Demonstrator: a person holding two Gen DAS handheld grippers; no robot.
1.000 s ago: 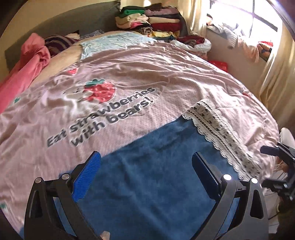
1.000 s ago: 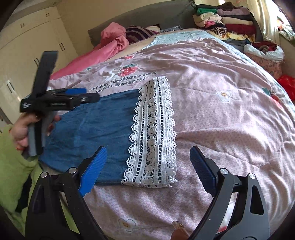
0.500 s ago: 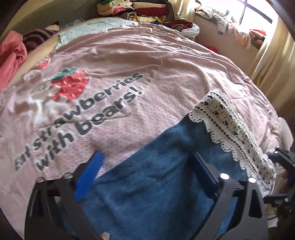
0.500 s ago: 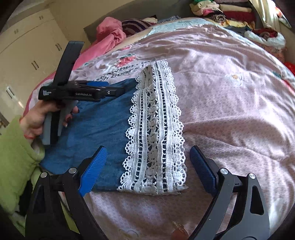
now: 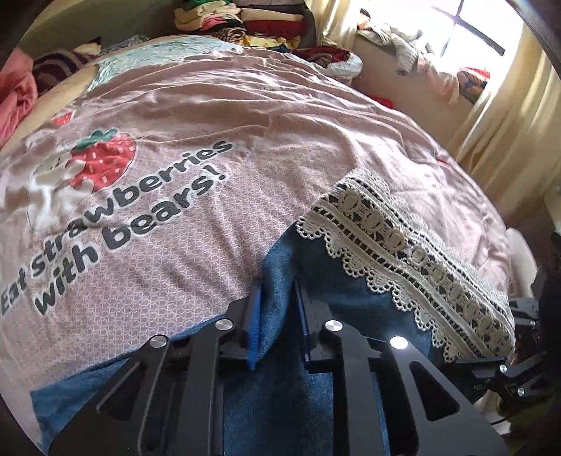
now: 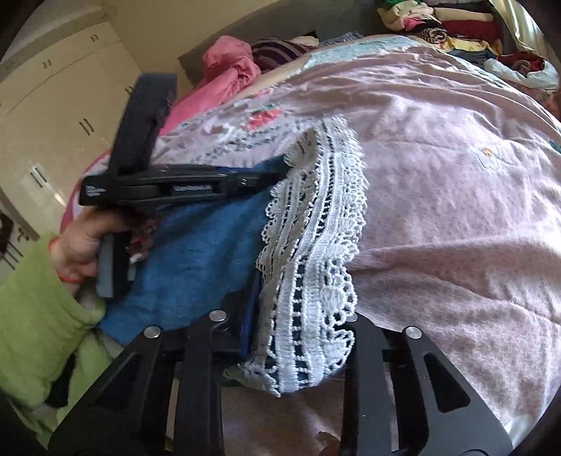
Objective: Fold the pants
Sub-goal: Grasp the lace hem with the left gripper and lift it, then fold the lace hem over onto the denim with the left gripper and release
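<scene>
The blue denim pants (image 5: 350, 287) with a white lace hem (image 5: 403, 252) lie on the pink bedspread (image 5: 245, 122). My left gripper (image 5: 277, 308) is shut on a pinched fold of the denim at the pants' far edge. In the right wrist view my right gripper (image 6: 298, 336) is shut on the near corner of the lace hem (image 6: 315, 266), and the denim (image 6: 196, 245) lies to its left. The left gripper also shows there (image 6: 270, 179), held by a hand in a green sleeve.
Stacked folded clothes (image 5: 245, 21) sit at the head of the bed near a window with yellow curtains (image 5: 508, 122). A pink garment (image 6: 228, 66) lies by the grey headboard. Cream wardrobe doors (image 6: 52, 105) stand to the left.
Both grippers have closed: the left on the denim edge, the right on the lace hem corner. Both have moved in lower toward the pants, and the gripped cloth is bunched up.
</scene>
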